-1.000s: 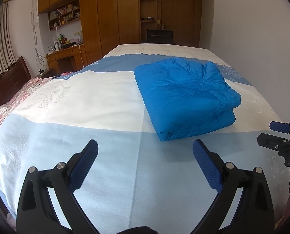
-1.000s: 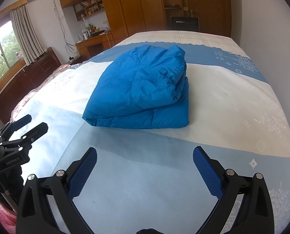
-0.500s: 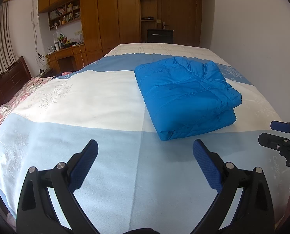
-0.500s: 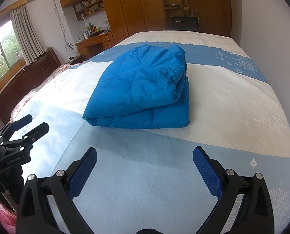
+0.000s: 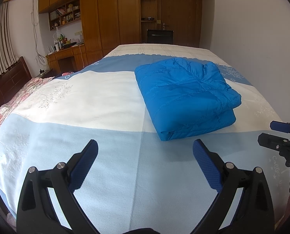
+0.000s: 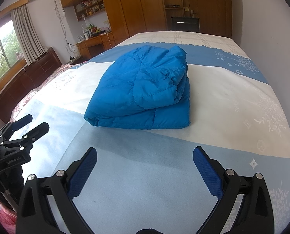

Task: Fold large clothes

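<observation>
Almost nothing is changed from the earlier frames: the folded bundle is seen a shade lower and nearer in the left wrist view, and both tools are held back at the near edge of the bed as they were.

From the left gripper outward, its blue pads are seen spread wide with nothing between them, and only the light blue band of the bedspread lies beneath. The right gripper is likewise spread and empty above the same band, and its tips are caught at the right margin of the left wrist view.

Beyond both, the blue padded jacket is laid as a compact rectangular stack on the white band of the bedspread, well apart from either tool. Seen from the left gripper it lies ahead and to the right; seen from the right gripper it lies ahead and slightly to the left, so it sits roughly between the two lines of sight. Its long axis is judged to run away from the person, toward the far end of the bed, with a short folded edge turned toward the grippers. Neither tool can be called clearly nearer, though the right one is faced more squarely by that edge.

The fold is judged complete or nearly so, since no sleeve or hem is left trailing.
</observation>
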`<state>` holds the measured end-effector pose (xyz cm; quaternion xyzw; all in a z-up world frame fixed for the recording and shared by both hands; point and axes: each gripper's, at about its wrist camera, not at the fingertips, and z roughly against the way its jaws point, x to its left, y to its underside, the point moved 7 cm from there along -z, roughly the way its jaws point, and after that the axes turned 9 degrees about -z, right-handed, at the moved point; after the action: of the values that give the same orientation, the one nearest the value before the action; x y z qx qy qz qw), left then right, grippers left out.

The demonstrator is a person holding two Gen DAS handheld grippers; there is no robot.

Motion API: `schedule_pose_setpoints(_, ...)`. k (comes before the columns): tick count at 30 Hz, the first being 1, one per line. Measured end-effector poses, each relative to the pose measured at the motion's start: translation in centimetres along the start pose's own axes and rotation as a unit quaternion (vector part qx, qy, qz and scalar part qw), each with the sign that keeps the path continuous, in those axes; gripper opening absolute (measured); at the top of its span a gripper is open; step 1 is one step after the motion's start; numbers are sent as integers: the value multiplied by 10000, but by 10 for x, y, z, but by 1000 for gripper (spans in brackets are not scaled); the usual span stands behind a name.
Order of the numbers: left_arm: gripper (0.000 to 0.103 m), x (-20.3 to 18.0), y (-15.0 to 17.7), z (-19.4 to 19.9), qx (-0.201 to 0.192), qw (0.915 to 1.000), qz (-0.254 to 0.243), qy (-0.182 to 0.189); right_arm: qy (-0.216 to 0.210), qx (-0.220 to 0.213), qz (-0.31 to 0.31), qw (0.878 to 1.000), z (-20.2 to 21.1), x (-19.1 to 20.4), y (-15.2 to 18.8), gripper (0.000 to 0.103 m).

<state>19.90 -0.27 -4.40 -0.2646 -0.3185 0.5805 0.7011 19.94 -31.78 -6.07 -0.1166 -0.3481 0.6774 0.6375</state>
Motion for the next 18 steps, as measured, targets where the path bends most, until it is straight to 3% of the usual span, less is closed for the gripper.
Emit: schedule_pose_setpoints(18,97,5,-1,10,-83,10000,-50,4,-45,-71,59,9999,5,2,-2,99)
